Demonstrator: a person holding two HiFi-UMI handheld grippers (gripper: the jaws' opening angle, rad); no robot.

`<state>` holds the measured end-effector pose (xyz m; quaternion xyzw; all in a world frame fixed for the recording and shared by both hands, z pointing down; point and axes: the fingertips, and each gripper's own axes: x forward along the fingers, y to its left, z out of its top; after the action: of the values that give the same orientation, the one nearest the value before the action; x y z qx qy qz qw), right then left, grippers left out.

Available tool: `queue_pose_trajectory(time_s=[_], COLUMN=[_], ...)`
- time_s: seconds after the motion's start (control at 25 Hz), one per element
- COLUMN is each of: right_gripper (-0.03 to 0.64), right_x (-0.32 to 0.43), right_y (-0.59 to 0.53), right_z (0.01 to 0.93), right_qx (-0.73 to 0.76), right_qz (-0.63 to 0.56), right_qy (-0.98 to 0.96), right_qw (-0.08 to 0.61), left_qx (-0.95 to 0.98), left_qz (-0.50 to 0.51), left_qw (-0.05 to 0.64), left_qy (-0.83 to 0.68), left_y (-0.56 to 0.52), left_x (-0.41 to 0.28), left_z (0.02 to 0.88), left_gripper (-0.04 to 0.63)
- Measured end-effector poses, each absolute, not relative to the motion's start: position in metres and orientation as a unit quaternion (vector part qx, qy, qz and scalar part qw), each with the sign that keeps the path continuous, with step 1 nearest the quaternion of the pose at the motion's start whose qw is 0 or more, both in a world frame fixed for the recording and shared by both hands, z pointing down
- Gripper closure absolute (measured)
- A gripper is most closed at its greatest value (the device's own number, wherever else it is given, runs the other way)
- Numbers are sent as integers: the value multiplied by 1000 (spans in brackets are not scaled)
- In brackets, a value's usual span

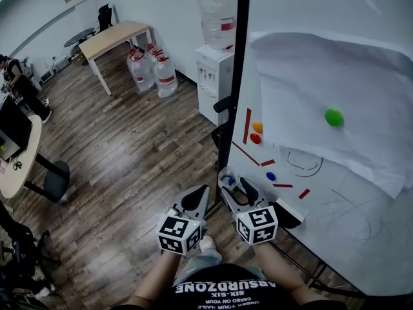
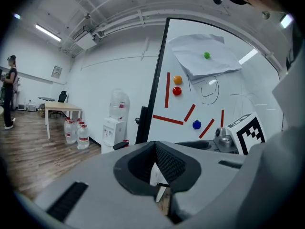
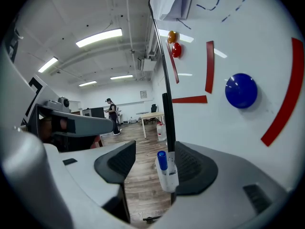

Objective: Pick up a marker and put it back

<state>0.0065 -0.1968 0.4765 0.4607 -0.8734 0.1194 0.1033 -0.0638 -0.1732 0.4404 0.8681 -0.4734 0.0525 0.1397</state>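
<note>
Right gripper (image 3: 152,162): jaws stand wide apart, clamped on nothing. Between them sits one marker (image 3: 162,160), blue cap uppermost, upright in a white holder (image 3: 169,178) fixed at the left edge of the whiteboard (image 3: 224,128). The holder lies just beside the right-hand pad; whether it touches cannot be told, and the left-hand pad is well clear of it. Left gripper (image 2: 155,150): jaws drawn together at the tips, nothing held between them. In the head view both forearms reach in from the near edge, and the left gripper (image 1: 199,196) and right gripper (image 1: 236,185) are held side by side, level, pointing far toward the lower left corner of the whiteboard (image 1: 361,231), the right one closest to it; the marker (image 1: 230,181) shows there as a small blue spot. Count on the board: four round magnets, namely the orange magnet (image 1: 257,126), red magnet (image 1: 255,138), blue magnet (image 1: 270,176) and green magnet (image 1: 333,117); five red strips (image 1: 247,126); one paper sheet (image 1: 322,82) under the green magnet. Further left stand one water dispenser (image 1: 216,76), several water bottles (image 1: 165,75) on the floor, one table (image 1: 116,36), and one person (image 1: 19,86) at the far left.
</note>
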Motion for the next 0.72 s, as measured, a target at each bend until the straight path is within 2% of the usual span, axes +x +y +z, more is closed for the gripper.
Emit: queue_pose_trajectory(time_s=[0.72], right_gripper=[437], right_x=[1], right_y=[-215], right_z=[516], right_qx=[445], right_qz=[134], right_qy=[-872], right_qw=[153], left_qx=[868], left_qz=[58], left_qw=[151], left_qy=[-470], left_y=[-183], left_x=[-58], left_z=[455], left_gripper=[588])
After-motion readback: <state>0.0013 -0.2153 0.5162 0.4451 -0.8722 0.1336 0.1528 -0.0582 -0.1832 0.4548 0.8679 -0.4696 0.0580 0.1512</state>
